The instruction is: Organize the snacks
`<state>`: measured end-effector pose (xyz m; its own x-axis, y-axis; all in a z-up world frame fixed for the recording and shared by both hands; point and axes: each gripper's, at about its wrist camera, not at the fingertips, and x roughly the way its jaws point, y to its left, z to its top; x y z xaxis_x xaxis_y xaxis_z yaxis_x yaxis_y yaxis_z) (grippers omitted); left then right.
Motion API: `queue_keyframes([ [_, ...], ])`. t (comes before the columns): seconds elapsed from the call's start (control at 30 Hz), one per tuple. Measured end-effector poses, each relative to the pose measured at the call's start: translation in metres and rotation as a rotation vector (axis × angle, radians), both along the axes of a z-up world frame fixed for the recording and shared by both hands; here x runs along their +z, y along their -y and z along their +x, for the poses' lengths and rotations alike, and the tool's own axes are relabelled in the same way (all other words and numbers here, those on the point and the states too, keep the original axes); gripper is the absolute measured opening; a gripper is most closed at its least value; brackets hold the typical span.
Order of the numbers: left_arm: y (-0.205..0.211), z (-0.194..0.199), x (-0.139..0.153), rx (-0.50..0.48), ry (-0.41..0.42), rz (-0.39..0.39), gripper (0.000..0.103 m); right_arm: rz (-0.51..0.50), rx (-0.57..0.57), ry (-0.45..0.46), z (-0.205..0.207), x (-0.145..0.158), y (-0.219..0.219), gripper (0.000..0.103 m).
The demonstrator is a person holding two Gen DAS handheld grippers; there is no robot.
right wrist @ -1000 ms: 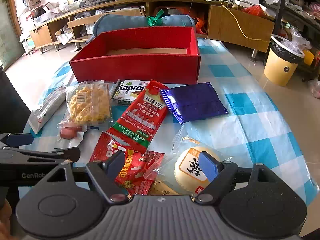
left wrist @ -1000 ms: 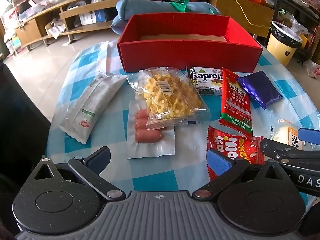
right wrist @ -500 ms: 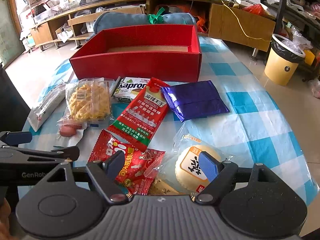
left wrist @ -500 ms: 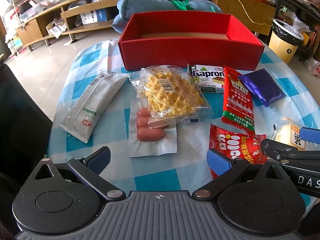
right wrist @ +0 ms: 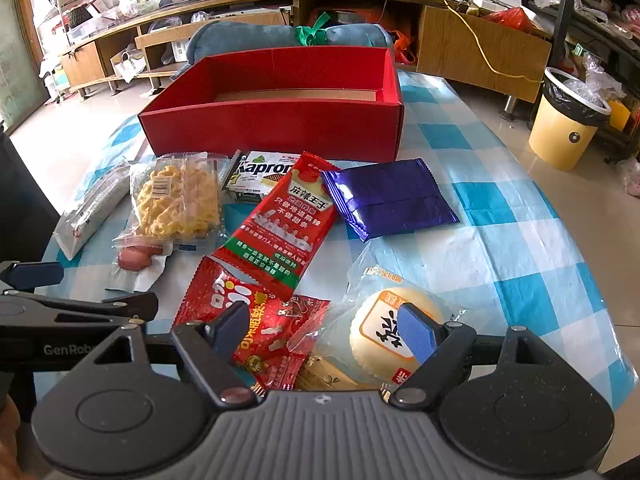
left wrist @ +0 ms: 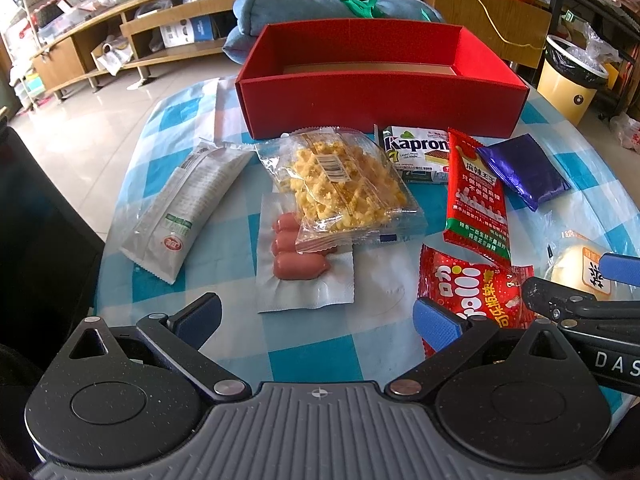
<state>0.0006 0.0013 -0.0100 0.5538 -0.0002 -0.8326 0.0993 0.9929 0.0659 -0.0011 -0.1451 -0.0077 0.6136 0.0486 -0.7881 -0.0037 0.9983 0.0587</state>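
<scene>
Snacks spread before an empty red box, both tongs open and holding nothing

Snacks lie scattered on the table [left wrist: 168,160], which wears a blue-and-white checked cloth. At the far side stands the red box [left wrist: 372,108], open-topped and with nothing showing inside it. Just in front of it lie a clear bag of yellow waffle crisps [left wrist: 344,192], whose near edge rests on a sealed pack of small sausages [left wrist: 304,276], and a Kapron wafer pack [left wrist: 416,156] tucked close against the box wall. A long white pouch [left wrist: 184,208] lies apart at the left. To the right sit a long red spicy-strip packet [right wrist: 284,220], partly over the wafer pack, and a purple foil packet [right wrist: 392,200] just beside it. Nearer the cameras are a crumpled red candy bag [right wrist: 260,312] and a wrapped round bun [right wrist: 384,328].

The left tongs [left wrist: 316,316] hover above bare cloth near the sausages, jaws spread wide, gripping nothing. The right tongs [right wrist: 324,328] hang over the candy bag and the bun, jaws likewise wide apart with both packets showing between the fingers, neither pinched.
</scene>
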Motion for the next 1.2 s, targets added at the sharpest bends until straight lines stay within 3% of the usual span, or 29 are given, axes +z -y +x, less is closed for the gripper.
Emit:
queue_keyframes([
  [1.2,0.011,0.0,-0.001,-0.035,-0.014,0.014,0.101,-0.012,-0.014,-0.014,-0.003,-0.002,0.009,0.076],
])
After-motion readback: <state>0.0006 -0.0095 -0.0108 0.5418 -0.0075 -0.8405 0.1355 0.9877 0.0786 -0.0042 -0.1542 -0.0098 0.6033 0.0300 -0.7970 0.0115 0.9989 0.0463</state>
